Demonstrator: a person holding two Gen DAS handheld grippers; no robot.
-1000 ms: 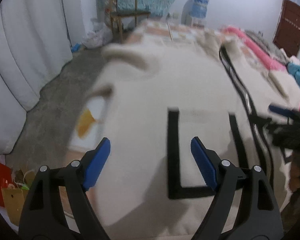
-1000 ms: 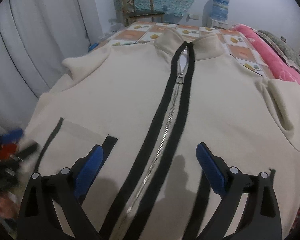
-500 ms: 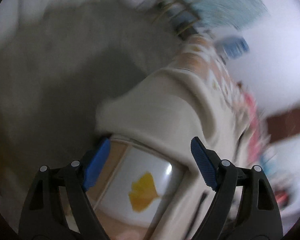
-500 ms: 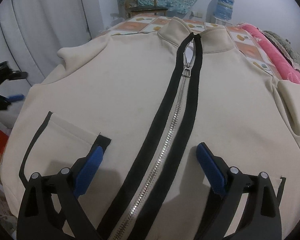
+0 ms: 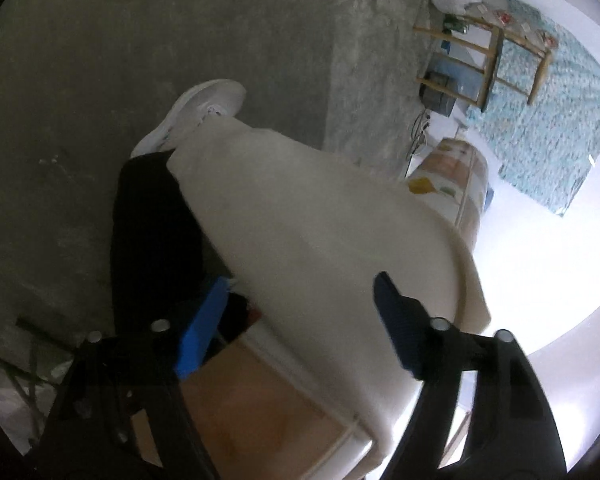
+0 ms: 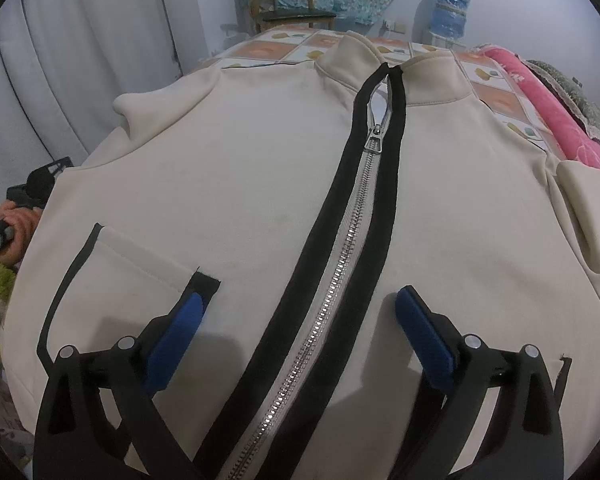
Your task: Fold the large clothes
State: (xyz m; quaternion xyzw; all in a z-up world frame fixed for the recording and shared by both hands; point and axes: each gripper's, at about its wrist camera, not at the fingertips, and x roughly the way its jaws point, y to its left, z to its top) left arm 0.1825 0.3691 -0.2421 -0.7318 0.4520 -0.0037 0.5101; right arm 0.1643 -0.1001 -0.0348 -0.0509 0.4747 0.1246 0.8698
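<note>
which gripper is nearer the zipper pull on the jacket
Right. The right gripper hovers open over the zipper line, just below the zipper pull. The left gripper is off the jacket's side edge, by the hanging sleeve.

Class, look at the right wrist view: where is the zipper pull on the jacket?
The zipper pull sits high on the jacket, centre-right, between the black strips just below the collar.

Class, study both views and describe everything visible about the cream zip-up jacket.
The cream jacket lies front-up, spread flat over a bed with a tile-patterned cover. It looks like thick, smooth knit. A silver zipper edged in black tape runs up the middle, closed almost to the stand-up collar. A black-trimmed patch pocket sits low on one side. One sleeve hangs off the bed's edge, between the open left claw fingers.
</note>
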